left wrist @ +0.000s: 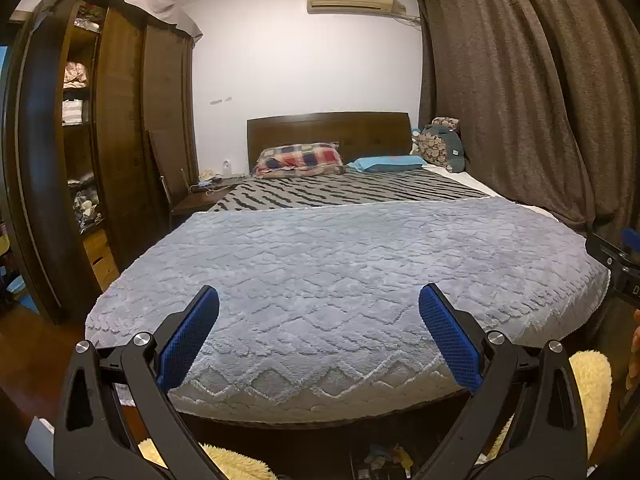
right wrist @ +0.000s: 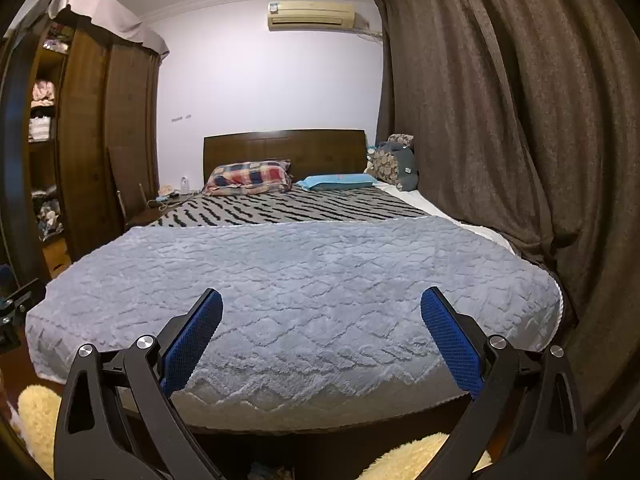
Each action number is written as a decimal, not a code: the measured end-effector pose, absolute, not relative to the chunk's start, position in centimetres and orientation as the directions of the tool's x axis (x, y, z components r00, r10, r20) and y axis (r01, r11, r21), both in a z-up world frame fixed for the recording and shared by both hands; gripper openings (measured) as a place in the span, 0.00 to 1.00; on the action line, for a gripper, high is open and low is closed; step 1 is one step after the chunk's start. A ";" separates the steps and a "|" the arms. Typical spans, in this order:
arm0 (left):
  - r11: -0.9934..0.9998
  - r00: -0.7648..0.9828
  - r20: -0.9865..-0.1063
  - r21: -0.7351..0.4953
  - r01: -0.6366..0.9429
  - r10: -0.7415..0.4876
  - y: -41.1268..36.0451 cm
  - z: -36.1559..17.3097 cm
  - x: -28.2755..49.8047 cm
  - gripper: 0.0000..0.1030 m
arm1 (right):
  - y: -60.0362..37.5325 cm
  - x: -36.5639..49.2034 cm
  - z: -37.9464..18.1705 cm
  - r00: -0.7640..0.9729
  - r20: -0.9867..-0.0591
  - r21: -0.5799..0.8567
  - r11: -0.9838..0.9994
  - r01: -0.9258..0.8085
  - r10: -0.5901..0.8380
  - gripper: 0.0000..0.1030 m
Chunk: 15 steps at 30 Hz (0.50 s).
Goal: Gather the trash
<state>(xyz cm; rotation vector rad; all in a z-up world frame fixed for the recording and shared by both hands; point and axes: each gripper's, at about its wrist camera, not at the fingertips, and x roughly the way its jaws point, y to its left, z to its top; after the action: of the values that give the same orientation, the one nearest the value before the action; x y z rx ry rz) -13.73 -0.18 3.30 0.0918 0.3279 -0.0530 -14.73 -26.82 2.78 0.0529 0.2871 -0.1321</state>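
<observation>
My left gripper [left wrist: 319, 292] is open at the foot of a bed, its blue pads [left wrist: 188, 340] wide apart with nothing between them. My right gripper [right wrist: 322, 293] is open in the same way, beside it to the right. Both point over a grey-blue fuzzy blanket [left wrist: 340, 272] that has no loose item on it. A few small colourful scraps [left wrist: 386, 456] lie on the dark floor under the foot of the bed, below the left gripper; what they are is too small to tell. The right gripper's body [left wrist: 616, 268] shows at the left view's right edge.
A zebra-striped cover [right wrist: 288, 208], a plaid pillow [right wrist: 250, 178] and a blue pillow [right wrist: 340, 181] lie toward the headboard. A wooden wardrobe [left wrist: 120, 128] with open shelves stands left, and brown curtains [right wrist: 500, 120] hang right. Cream fluffy rugs [left wrist: 592, 388] lie on the floor, and a cluttered bedside table [left wrist: 208, 188] stands at the far left.
</observation>
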 end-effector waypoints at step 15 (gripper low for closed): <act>0.995 0.946 -0.321 0.071 0.072 -0.045 0.0 3.3 -13.8 0.92 | -27.3 -15.0 2.9 0.951 -0.279 0.049 0.988 0.149 -0.130 0.97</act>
<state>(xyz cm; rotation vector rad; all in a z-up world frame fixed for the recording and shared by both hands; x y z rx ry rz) -13.80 0.02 3.34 0.0824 0.3251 -0.0595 -14.98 -27.28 2.87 0.0694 0.2790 -0.1422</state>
